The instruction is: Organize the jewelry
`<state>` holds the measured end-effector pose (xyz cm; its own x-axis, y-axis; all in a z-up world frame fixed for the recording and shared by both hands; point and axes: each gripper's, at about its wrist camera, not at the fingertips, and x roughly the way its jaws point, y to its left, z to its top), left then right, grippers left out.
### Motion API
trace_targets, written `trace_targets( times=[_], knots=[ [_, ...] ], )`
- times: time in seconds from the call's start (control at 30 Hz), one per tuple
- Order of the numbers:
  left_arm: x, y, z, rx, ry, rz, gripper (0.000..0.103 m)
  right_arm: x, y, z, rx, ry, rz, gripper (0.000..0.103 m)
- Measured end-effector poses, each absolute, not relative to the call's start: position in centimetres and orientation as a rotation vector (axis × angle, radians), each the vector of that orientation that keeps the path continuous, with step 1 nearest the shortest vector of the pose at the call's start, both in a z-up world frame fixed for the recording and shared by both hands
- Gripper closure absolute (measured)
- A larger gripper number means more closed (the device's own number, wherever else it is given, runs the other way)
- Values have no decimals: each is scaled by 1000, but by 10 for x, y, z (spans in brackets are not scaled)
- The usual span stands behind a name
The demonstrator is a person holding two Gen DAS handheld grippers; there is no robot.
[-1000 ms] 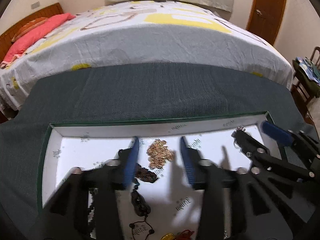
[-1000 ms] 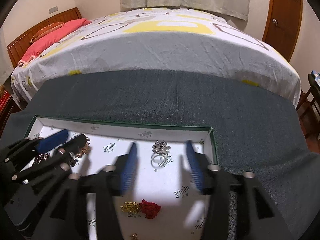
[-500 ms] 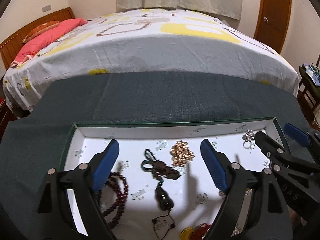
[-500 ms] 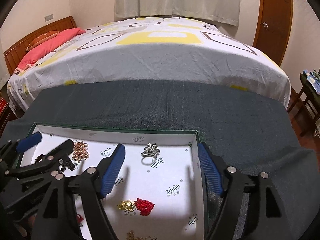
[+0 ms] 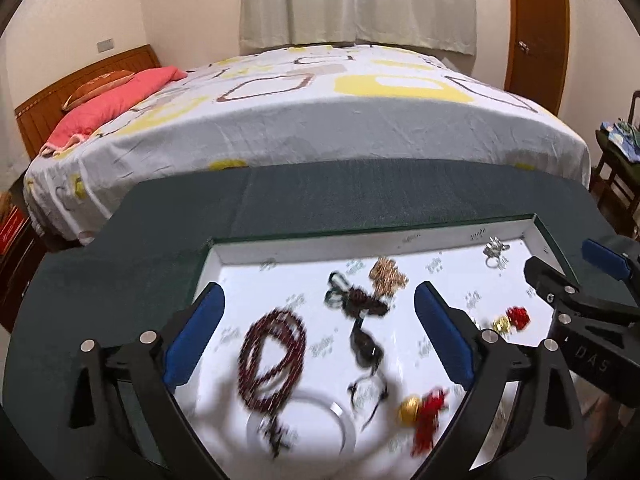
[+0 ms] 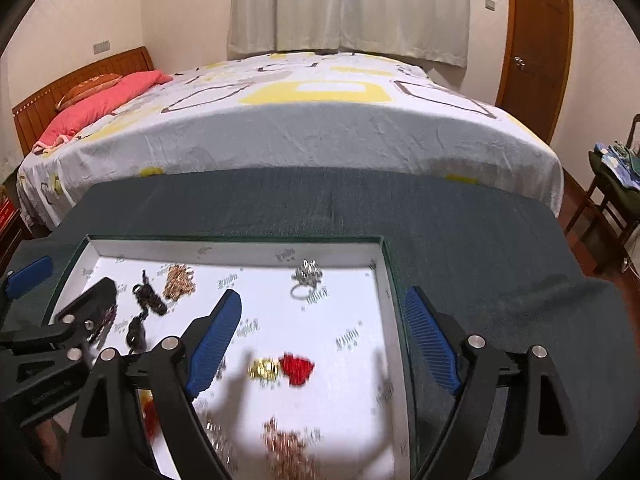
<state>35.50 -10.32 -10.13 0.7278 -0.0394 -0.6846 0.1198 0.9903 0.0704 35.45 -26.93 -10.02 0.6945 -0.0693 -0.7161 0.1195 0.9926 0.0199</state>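
A white-lined box (image 5: 400, 240) (image 6: 240, 254) with a green rim lies on a dark grey cloth and holds loose jewelry. In the left wrist view I see a dark red bead string (image 5: 272, 356), a black pendant on a cord (image 5: 364, 344), a gold chain heap (image 5: 388, 274), a silver ring (image 5: 494, 250), a clear bangle (image 5: 304, 424) and red-and-gold charms (image 5: 424, 408). The right wrist view shows the silver ring (image 6: 306, 278), a red-and-gold charm (image 6: 284, 368) and the gold chain (image 6: 178, 286). My left gripper (image 5: 320, 332) and right gripper (image 6: 324, 336) hover above the box, jaws still opening, nothing between them.
The dark grey cloth (image 6: 460, 240) covers the table around the box. Beyond it is a bed (image 5: 320, 120) with a white and yellow cover and a pink pillow. A wooden door (image 6: 536, 40) and a chair (image 6: 612, 192) with clothes are at the right.
Both grippers have opened wide and drawn back and up from the box. The gold chain and the silver ring lie free on the lining, and more of the jewelry shows.
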Motion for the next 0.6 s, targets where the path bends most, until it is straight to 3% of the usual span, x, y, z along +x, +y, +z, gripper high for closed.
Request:
trace_targets(
  times=[0.6],
  knots=[
    [186,-42,-34,69,679,-39,6,185,-266,-39,73,735,-98,22]
  ],
)
